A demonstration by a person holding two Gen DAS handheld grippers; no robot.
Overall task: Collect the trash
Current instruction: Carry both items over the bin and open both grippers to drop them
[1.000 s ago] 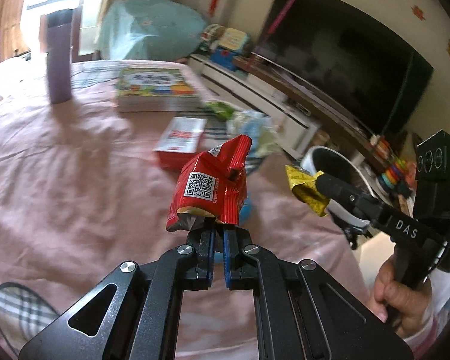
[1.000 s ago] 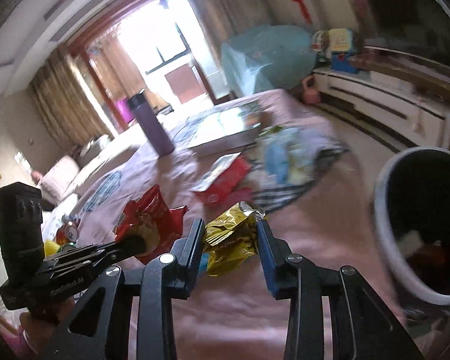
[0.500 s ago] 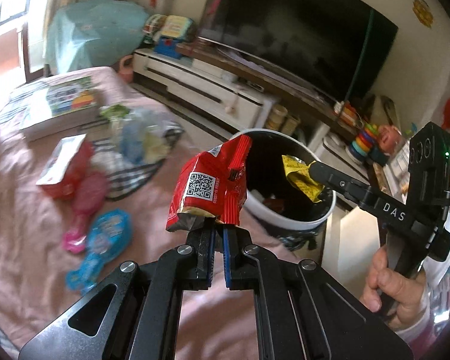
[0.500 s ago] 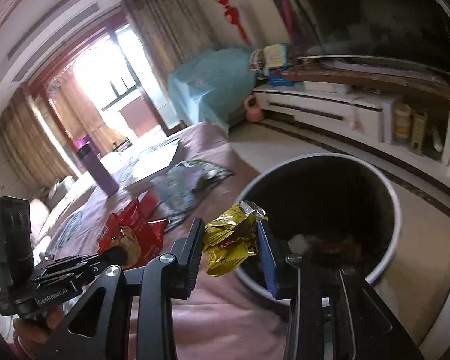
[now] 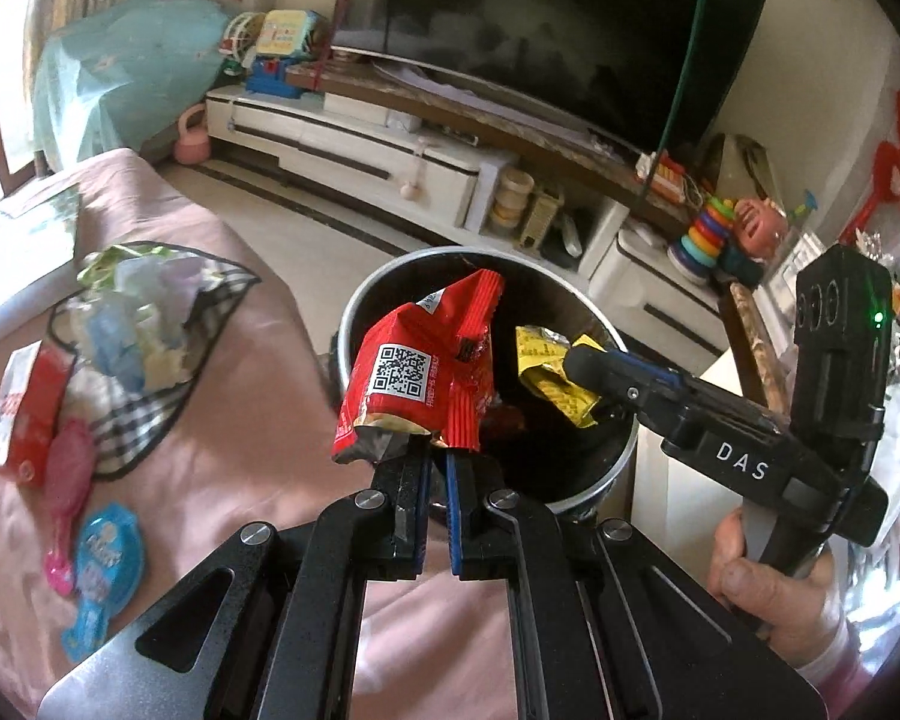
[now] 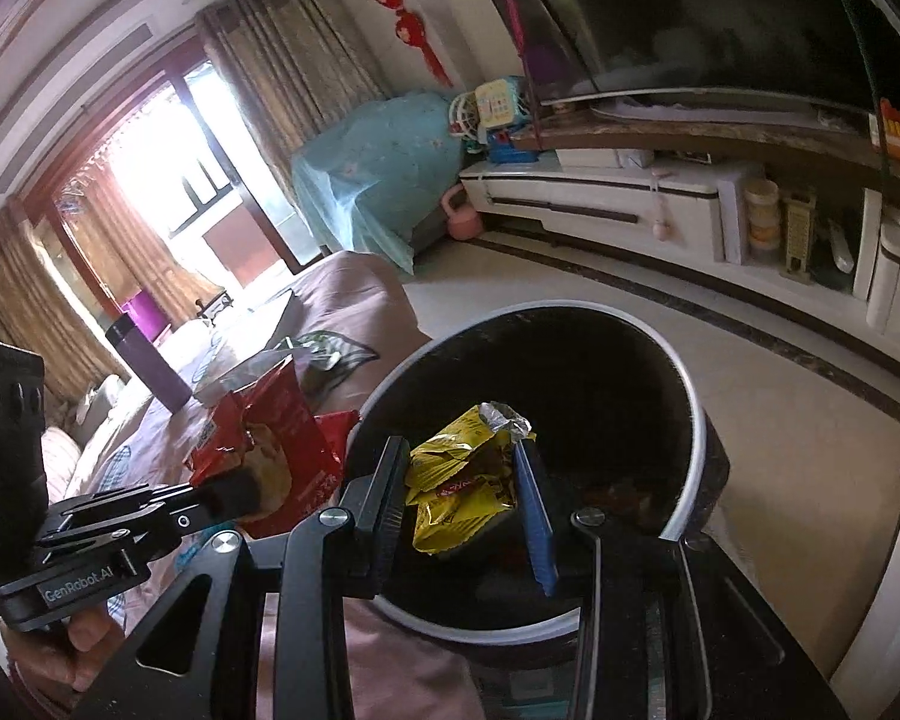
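Left gripper [image 5: 438, 474]: your jaws are pinched fully together on the crinkled red wrapper [image 5: 417, 375], held above the bin [image 5: 354, 312] rim for release.
Right gripper [image 6: 462, 498]: jaws partly apart, clamping the crumpled yellow foil wrapper [image 6: 465, 477] over the bin mouth.
Bin: round, dark inside; contents probably earlier trash.

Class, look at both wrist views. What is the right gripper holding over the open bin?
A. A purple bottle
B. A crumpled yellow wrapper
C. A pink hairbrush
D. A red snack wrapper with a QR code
B: the right gripper has its jaws shut on the crumpled yellow wrapper above the bin.
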